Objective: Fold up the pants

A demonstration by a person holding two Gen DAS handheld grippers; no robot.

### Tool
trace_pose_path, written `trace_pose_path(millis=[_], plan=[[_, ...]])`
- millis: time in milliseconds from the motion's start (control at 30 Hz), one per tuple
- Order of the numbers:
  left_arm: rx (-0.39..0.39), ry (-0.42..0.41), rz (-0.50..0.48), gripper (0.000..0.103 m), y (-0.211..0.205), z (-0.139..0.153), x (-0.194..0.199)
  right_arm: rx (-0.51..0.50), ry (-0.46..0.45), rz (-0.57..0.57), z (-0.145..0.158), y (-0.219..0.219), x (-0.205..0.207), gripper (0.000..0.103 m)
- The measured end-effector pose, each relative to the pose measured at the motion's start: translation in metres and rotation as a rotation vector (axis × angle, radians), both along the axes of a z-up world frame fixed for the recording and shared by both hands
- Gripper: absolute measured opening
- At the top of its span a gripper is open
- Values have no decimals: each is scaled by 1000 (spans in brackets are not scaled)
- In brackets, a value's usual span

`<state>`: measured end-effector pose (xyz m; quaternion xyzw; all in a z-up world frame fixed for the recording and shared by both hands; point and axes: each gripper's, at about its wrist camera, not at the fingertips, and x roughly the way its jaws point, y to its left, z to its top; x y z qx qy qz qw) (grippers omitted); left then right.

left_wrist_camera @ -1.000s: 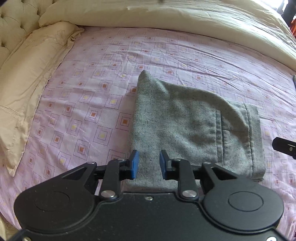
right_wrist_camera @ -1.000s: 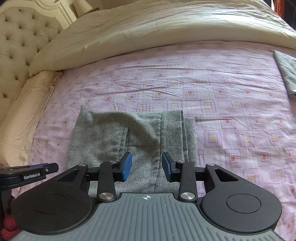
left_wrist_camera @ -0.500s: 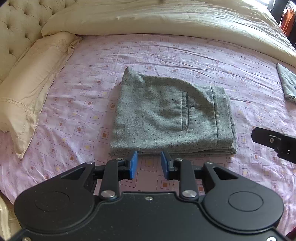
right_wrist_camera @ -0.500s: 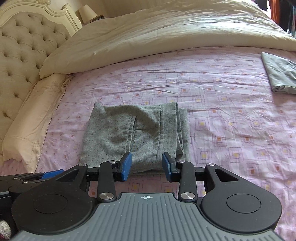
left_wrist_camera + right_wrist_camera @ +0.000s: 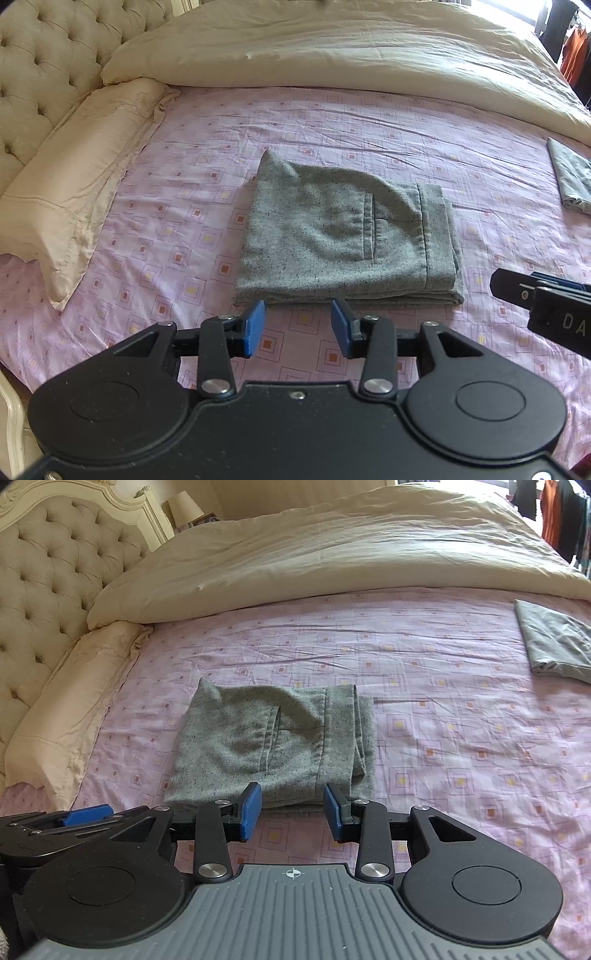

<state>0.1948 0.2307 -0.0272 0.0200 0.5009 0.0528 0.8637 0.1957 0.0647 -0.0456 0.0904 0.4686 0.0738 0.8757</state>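
Pink patterned bedsheet (image 5: 332,122) now shows around folded grey pants (image 5: 343,236); left gripper (image 5: 297,323), widening, and right gripper (image 5: 291,808), apart, have withdrawn empty; folding looks finished.

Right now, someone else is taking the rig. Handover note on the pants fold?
Left gripper: jaws opening, nothing between them, just short of the near edge of the pants.
Right gripper: open, empty, at the same near edge.
Pants: folded into a compact grey rectangle, flat on the purple sheet, neither gripper touching.
Done: the fold looks finished.
Left: maybe tidy the peaked far-left corner. A second folded grey cloth lies far right.
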Motion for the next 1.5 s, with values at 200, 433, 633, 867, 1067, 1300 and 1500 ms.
trace_pose_path(millis=[200,433,633,867,1067,1300,1500], plan=[[4,9,0,50,1,-2,-4,-73,4,-30,3,0,-6,36],[7,13,0,50,-1,-4,-7,-149,8,-55,4,2,-9,37],[7,21,2,51,0,-5,-10,-182,-5,-46,7,8,-13,37],[7,24,6,51,1,-5,-11,-258,-6,-59,8,18,-15,37],[6,23,12,51,1,-5,-11,-265,-13,-57,10,21,-18,37],[8,21,11,51,2,-4,-12,-219,6,-37,9,25,-18,37],[9,23,5,51,1,-4,-12,-214,6,-34,9,28,-19,37]])
